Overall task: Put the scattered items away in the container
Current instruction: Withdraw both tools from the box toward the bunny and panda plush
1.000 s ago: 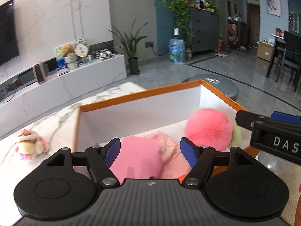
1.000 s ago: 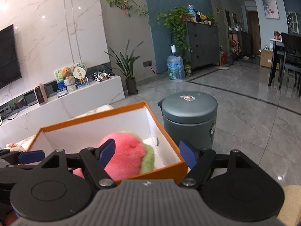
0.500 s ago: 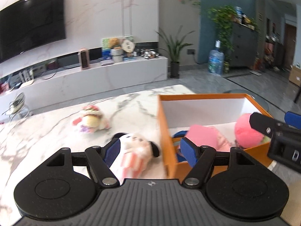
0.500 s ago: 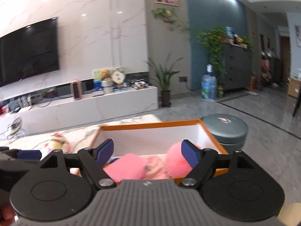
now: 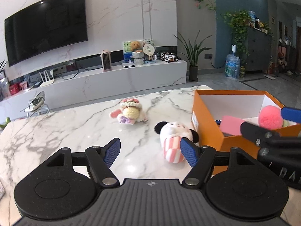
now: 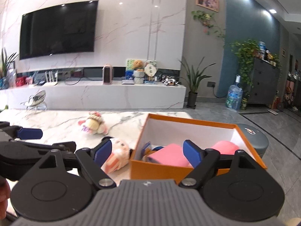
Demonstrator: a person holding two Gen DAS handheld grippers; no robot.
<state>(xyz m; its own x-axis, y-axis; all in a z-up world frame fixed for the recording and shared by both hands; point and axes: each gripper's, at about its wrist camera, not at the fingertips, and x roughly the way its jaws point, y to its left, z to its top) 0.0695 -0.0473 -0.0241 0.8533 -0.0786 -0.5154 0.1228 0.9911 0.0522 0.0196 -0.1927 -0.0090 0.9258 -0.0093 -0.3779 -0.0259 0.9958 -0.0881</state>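
An orange box (image 5: 207, 126) with a white inside stands at the right of the marble table (image 5: 56, 128). It holds a pink fluffy ball (image 5: 270, 115) and a pink block (image 5: 231, 125). A panda plush in a pink striped outfit (image 5: 173, 139) lies just left of the box. A crocheted doll (image 5: 130, 113) lies farther back. My left gripper (image 5: 150, 150) is open and empty, just in front of the panda plush. My right gripper (image 6: 147, 151) is open and empty over the box's near left corner (image 6: 135, 162); the panda plush (image 6: 116, 156) and the doll (image 6: 94, 125) show there too.
A grey round bin (image 6: 257, 141) stands on the floor behind the box. A white TV bench (image 5: 112, 81) with small items runs along the far wall beyond the table.
Both grippers have swung left, away from over the box. The left one now faces the panda plush and the doll on the table. Both stayed open and empty.
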